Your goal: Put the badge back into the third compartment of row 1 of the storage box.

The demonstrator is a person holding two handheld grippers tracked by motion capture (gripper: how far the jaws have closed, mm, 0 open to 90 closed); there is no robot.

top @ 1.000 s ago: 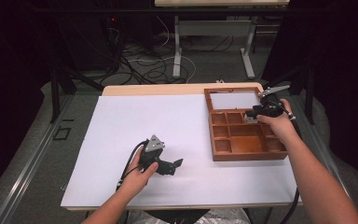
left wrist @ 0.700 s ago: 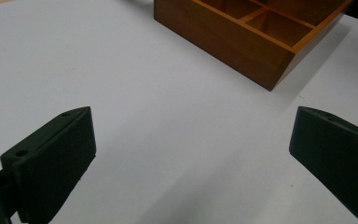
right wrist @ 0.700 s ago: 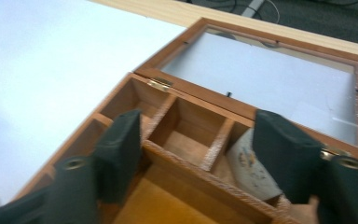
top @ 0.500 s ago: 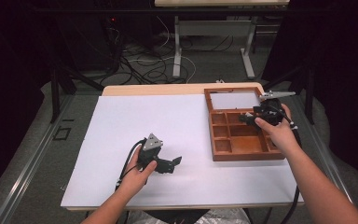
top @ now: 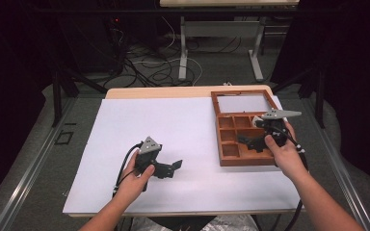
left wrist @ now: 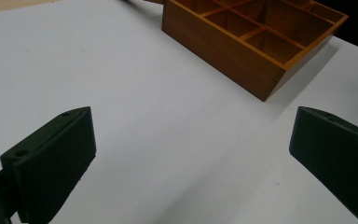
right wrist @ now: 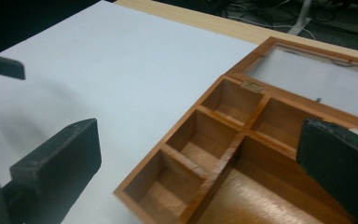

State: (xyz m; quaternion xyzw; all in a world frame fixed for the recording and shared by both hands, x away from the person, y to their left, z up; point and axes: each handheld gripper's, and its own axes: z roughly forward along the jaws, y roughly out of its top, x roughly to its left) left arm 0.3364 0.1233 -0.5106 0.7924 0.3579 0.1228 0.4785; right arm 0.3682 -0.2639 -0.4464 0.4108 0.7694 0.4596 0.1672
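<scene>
Over the brown wooden compartment box [top: 243, 126] hangs the right gripper [top: 251, 141], jaws wide, seemingly ready to reach inside, while the left gripper [top: 172, 167] waits beside it, equally wide.

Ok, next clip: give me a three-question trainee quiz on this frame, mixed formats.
1. True or false: the left gripper holds a part.
2. The right gripper is over: A) bare white sheet B) the wooden compartment box C) the floor.
3. Fill in: the box lid lies ____ behind the compartments.

Key: 1 false, its jaws stand open over the white sheet; 2 B; 3 open.
</scene>
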